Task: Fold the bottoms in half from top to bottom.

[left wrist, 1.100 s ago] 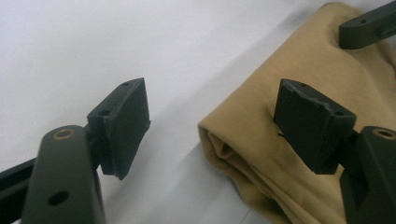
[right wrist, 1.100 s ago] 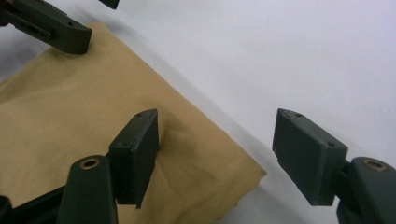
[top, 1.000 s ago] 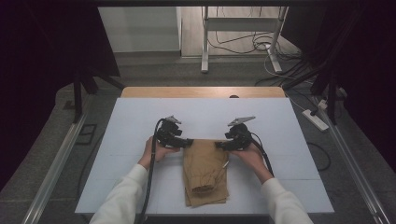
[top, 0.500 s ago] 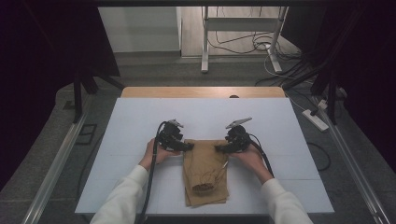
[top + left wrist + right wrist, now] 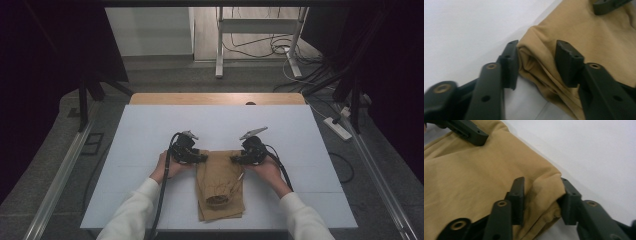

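Tan folded garment (image 5: pixel 220 183) lies on the white table (image 5: pixel 150 135), near the person's edge and about midway across; its long axis runs from the near edge away toward the far side, and its far end lies between the two grippers; no brand, label or writing can be read on it or on the tools; what kind of garment it is stays hard to tell, since it is folded into a narrow stack with a rumpled bunch near its near end; the left gripper (image 5: pixel 199 157) sits at the far left corner of the cloth and its jaws have just been closing; in the left gripper view a thick fold of that corner lies between the jaws, both pads against the fabric, the jaws still fairly wide because of the bulk; the right gripper (image 5: pixel 237 159) sits at the far right corner and its jaws have just been closing too; in the right gripper view the bunched corner is pinched between its pads; both hands rest low on the table; the sleeves are cut off by the bottom edge of the high view
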Demonstrator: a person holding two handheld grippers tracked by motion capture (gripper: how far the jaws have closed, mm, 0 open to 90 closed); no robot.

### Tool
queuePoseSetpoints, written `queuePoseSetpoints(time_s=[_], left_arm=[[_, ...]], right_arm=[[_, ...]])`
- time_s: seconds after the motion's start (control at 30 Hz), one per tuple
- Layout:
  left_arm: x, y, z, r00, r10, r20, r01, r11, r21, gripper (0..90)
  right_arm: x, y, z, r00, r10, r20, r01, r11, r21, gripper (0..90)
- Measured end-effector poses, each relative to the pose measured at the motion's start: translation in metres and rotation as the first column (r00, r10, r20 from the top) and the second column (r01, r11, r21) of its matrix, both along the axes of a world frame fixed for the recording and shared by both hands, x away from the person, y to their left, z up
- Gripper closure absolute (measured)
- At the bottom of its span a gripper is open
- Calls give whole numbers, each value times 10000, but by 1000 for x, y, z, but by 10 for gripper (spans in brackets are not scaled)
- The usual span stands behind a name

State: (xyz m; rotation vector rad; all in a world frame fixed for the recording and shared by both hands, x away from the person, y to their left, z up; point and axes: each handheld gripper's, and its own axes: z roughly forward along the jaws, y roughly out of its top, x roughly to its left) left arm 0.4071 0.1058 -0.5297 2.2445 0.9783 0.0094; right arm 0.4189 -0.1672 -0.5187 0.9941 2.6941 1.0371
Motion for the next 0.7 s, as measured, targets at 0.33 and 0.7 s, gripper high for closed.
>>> queuePoseSetpoints(time_s=[0.33, 0.7], left_arm=[[-3, 0, 4, 9997, -168, 183, 170, 9998, -114, 722], [-5, 2, 13, 9979, -54, 650, 70, 9997, -240, 748]], right_arm=[[-6, 5, 5, 9982, 413, 434, -407, 9991, -148, 766], [-8, 3, 14, 9945, 350, 984, -358, 9993, 67, 780]])
